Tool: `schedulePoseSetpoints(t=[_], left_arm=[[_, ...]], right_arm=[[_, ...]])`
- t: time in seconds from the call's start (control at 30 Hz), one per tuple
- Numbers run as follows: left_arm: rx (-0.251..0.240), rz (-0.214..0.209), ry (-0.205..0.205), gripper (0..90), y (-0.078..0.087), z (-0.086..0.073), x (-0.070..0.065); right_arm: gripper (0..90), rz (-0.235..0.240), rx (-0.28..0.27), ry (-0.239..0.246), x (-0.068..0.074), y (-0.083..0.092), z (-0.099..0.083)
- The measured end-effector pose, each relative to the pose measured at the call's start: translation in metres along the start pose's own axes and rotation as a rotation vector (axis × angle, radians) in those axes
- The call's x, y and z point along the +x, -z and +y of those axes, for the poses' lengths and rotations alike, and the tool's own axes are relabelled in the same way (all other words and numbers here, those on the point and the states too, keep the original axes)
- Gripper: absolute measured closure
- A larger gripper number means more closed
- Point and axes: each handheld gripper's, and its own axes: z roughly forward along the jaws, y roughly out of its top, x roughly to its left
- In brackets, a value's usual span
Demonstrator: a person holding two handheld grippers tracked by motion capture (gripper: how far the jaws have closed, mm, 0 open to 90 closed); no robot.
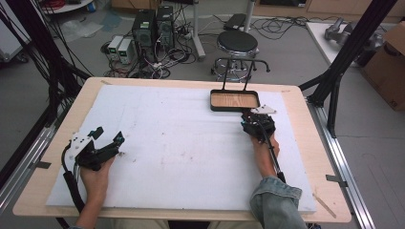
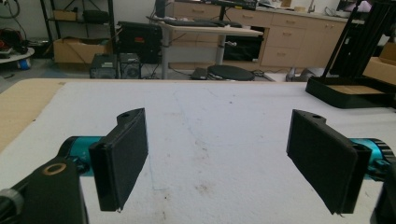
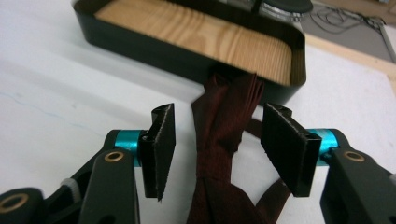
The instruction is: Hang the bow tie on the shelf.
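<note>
Near the far right edge of the tabletop (image 1: pixel 57 143), a soft dark red cloth (image 3: pixel 224 154) waits by the tray (image 3: pixel 187 56).
It looks light and floppy, touching the tray's wall; best pinched at its bunched middle. The right gripper (image 3: pixel 217 144) has fingers (image 3: pixel 161 144) half spread around it, not pressing. The left gripper (image 2: pixel 224 163) has fingers spread wide, holding nothing.

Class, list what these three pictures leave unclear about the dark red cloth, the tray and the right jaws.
- Dark red cloth: right gripper view, its near end cut off by the bottom edge; the high view hides it under the right gripper.
- Tray: far rim cut off at the top.
- Jaws: no pad contact seen; grip unsettled.
</note>
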Motion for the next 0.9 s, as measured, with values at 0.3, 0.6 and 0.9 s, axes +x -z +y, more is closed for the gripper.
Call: schedulePoseSetpoints(t=[0.3, 0.6, 0.9], left_arm=[[-0.001, 0.0, 0.0, 20.9, 0.0, 0.0, 0.0], [-0.001, -0.002, 0.001, 20.9, 0.0, 0.0, 0.0], [-0.001, -0.001, 0.001, 21.0, 0.0, 0.0, 0.0]], right_arm=[[55.6, -0.031, 0.096, 0.008, 0.0, -0.012, -0.007], [67.9, -0.023, 0.094, 0.006, -0.001, -0.007, -0.005], [68.4, 0.007, -0.022, -0.037, -0.011, 0.015, 0.01]])
